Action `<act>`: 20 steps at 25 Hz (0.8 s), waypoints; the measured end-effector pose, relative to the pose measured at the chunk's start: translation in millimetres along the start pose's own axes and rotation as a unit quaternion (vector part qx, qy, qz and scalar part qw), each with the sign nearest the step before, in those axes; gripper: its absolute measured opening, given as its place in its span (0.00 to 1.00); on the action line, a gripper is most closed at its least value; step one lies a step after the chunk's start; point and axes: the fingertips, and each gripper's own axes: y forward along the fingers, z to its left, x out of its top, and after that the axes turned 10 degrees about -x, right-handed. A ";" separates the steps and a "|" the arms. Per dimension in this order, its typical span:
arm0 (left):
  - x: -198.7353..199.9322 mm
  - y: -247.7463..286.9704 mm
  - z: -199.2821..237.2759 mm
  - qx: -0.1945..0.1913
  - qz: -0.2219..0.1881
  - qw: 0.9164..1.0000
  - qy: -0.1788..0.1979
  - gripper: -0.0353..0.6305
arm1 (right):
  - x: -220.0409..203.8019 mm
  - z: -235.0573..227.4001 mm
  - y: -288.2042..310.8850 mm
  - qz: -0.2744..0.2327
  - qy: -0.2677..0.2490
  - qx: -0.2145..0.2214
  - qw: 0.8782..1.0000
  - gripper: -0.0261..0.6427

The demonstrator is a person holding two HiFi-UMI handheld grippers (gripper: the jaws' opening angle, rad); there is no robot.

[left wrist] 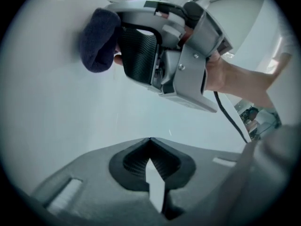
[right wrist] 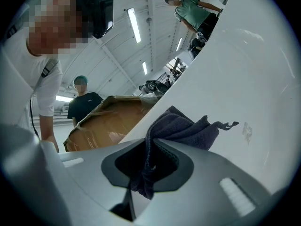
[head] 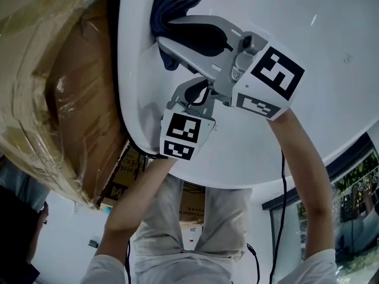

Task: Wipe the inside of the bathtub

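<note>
1. The glossy white bathtub [head: 331,52] fills most of what I can see. Its drain, floor and far wall are cut off, so I can't judge how much is left to wipe, nor pick out any wet patches on that sheen.
2. The brown cardboard box wrapped in clear plastic [head: 65,93] sits just beside the tub's edge. I'd guess a wide stroke that way could run off the lip and snag the film.
3. The right gripper [head: 169,37] is clenched on the dark blue cloth, holding it against the tub near that edge. If it tilts, hard jaw plastic rather than cloth may scrape the finish.
4. The left gripper [left wrist: 150,140] has its jaws closed together on nothing. It hovers close over the tub just beside the right one, and the two could knock together.
5. The dark blue cloth [right wrist: 183,128] is pinched by one fold, with a tail hanging through the jaws, so it might slip out under drag. How much of it touches the tub is hidden beneath the gripper.
</note>
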 end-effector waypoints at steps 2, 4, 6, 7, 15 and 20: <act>-0.5 0.7 -1.5 -0.002 0.000 1.000 0.000 0.05 | 4.5 7.3 -1.3 -0.006 -0.001 0.007 1.000 0.11; -1.5 0.9 -4.5 -0.005 0.002 1.000 0.003 0.05 | 6.8 13.1 -3.1 -0.011 0.003 0.015 1.000 0.11; -0.6 2.6 -5.6 -0.008 0.004 1.000 0.010 0.05 | 8.9 16.2 -4.4 -0.015 0.005 0.024 1.000 0.11; -0.6 3.0 -6.0 -0.008 0.005 1.000 0.013 0.05 | 9.5 17.9 -5.3 -0.016 0.004 0.028 0.999 0.11; -1.6 4.0 -7.3 -0.009 0.008 1.000 0.016 0.05 | 2.9 -10.6 -41.2 -0.029 0.052 -0.015 0.998 0.11; -0.6 5.4 -7.3 -0.012 0.007 1.000 0.013 0.05 | -45.9 -74.0 -74.2 -0.007 0.072 -0.111 0.991 0.11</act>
